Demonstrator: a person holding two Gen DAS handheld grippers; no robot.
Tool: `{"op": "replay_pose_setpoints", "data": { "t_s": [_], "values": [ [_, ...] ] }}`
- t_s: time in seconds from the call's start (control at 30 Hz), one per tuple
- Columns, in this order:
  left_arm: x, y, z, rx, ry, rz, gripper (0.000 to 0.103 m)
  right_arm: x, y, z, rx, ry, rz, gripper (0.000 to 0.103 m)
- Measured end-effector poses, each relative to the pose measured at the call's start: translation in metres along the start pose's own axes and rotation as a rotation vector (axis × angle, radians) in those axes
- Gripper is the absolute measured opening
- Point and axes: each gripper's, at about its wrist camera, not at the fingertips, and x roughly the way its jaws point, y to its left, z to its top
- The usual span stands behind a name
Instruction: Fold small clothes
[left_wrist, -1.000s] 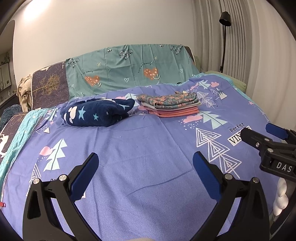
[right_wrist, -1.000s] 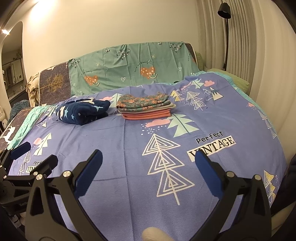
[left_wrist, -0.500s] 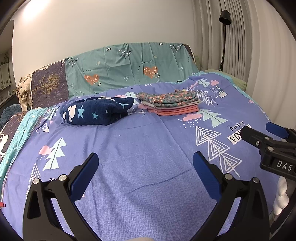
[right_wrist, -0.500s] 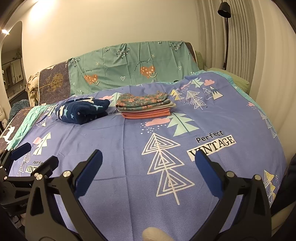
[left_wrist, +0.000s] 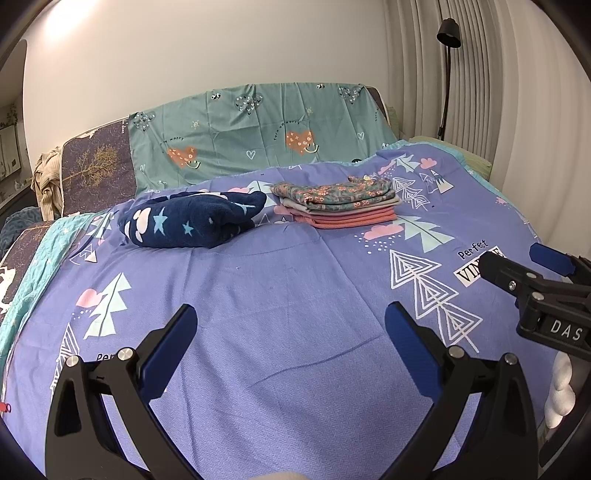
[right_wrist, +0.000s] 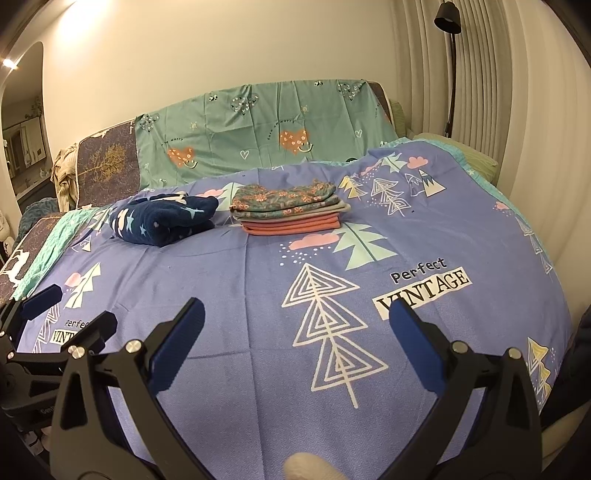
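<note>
A stack of folded small clothes (left_wrist: 340, 203), floral piece on top and coral ones below, lies at the far middle of the purple bedspread (left_wrist: 280, 302); it also shows in the right wrist view (right_wrist: 290, 208). A navy star-print garment (left_wrist: 192, 221) lies bundled to its left, also in the right wrist view (right_wrist: 164, 221). My left gripper (left_wrist: 290, 332) is open and empty over the near bedspread. My right gripper (right_wrist: 295, 328) is open and empty, to the right of the left one, and shows in the left wrist view (left_wrist: 524, 266).
A teal sheet with hearts (left_wrist: 258, 129) covers the headboard behind the bed. A floor lamp (left_wrist: 447, 70) stands at the back right by the curtain. Beige cloth (left_wrist: 46, 181) hangs at the far left. The bed's right edge (right_wrist: 554, 280) drops off.
Both grippers have drawn back slightly and stay open and empty. The clothes have not moved.
</note>
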Motion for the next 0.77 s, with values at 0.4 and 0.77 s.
{"op": "replay_pose_setpoints", "data": {
  "t_s": [0.4,0.77],
  "values": [
    [0.0011,-0.0011,-0.0047,0.001,0.008,0.007,0.102,0.0020,0.0004,-0.0025,0.000,0.007,0.001,0.101],
    [-0.0009,-0.0006,-0.0021,0.005,0.007,0.006,0.102,0.0021,-0.0001,-0.0028,0.002,0.001,0.000,0.101]
  ]
}}
